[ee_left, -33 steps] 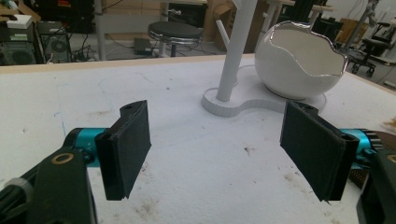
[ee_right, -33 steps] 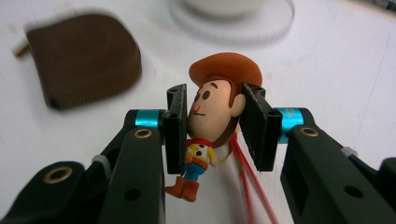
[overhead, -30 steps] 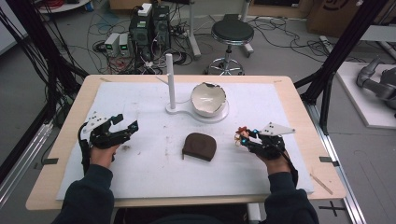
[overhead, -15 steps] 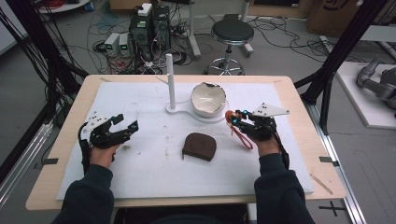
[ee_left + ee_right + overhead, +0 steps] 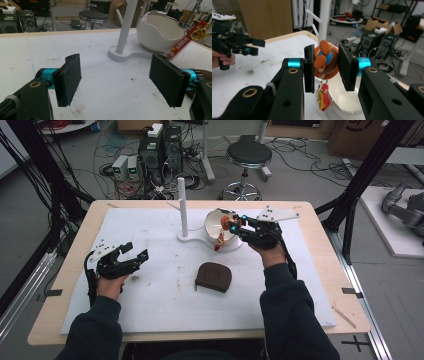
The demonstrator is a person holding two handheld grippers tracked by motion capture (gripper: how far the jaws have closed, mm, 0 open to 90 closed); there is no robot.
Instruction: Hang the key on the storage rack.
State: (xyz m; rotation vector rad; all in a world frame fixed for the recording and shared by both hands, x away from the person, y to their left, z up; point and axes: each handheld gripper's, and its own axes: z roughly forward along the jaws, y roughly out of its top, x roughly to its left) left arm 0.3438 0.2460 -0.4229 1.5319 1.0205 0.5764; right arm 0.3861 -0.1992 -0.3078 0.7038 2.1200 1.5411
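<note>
Orange charm (image 5: 325, 60) clamped by right hand-held gripper (image 5: 325, 65).

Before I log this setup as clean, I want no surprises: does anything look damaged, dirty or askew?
Two things stand out. The white bowl has a jagged, eggshell-like rim, though that may be its design. The white table cover carries brown smudges and specks near the left gripper. The brown pouch lies flat, nothing spilled.

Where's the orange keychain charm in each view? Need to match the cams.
High view: orange keychain charm in the right tool, over the white bowl.
Left gripper view: its red tag at right edge, beside the bowl.
Right gripper view: centre, between the jaws.
Shared landmark: white post.
</note>
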